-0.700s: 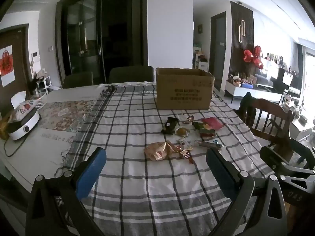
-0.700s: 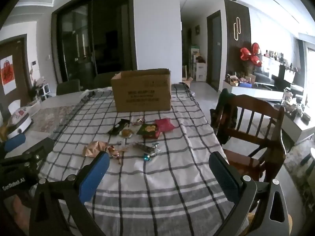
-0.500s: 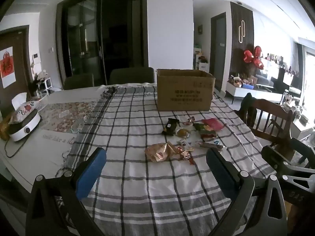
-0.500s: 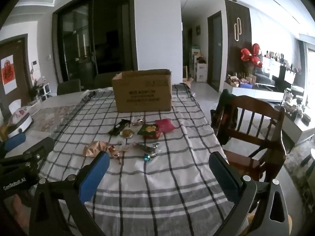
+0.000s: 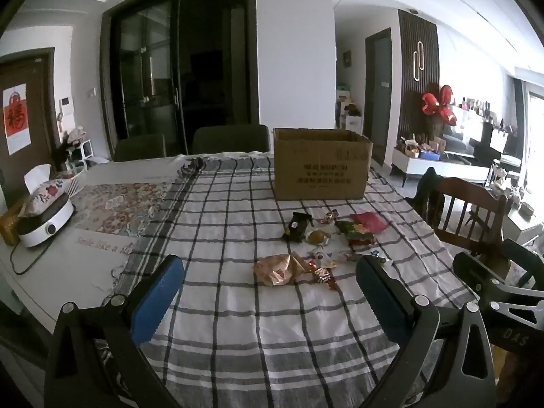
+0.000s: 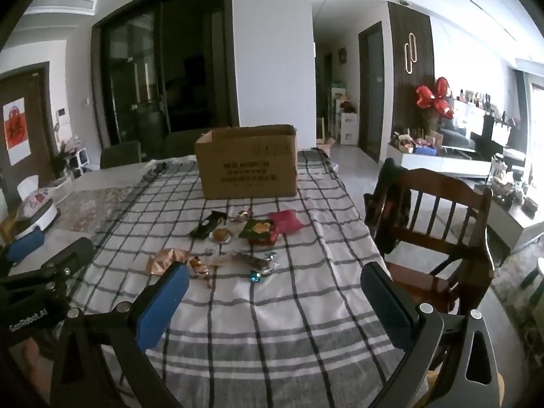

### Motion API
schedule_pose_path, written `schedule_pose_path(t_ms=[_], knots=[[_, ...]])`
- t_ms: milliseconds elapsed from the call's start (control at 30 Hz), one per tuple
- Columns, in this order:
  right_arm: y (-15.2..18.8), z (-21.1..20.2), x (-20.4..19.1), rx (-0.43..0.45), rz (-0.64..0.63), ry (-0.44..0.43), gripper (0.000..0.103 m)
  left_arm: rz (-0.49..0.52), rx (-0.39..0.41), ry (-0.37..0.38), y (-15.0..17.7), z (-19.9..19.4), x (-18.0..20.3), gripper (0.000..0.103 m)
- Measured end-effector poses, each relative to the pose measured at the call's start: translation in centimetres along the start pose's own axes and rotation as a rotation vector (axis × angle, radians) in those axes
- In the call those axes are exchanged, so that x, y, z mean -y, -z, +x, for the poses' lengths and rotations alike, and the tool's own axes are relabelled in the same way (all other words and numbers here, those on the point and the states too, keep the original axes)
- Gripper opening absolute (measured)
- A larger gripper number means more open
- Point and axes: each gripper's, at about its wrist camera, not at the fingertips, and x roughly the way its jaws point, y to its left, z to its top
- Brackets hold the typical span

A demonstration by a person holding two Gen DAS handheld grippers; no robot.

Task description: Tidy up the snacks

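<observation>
Indoors, a checked tablecloth [image 5: 221,306] covers the dining table, with snacks [image 6: 238,241] scattered mid-cloth before a cardboard box [image 6: 246,163]. Both the left gripper [image 5: 268,292] and right gripper [image 6: 272,297] hover wide apart, empty, beside a wooden chair [image 6: 438,224].

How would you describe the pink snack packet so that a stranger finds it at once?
Start at the open cardboard box standing on the checked tablecloth. The snacks lie scattered just in front of it; the pink snack packet is the one nearest the wooden chair. It alone is plain pink and puffy, beside a flat dark packet with a yellow picture.
</observation>
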Motion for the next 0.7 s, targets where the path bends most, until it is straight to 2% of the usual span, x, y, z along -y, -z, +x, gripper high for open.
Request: schedule_pose_path(t_ms=[700], knots=[[0.02,-0.43,-0.20,0.022,-0.003,-0.001,0.102,0.000,-0.002,0.005,-0.31,-0.27,0.34,0.103]])
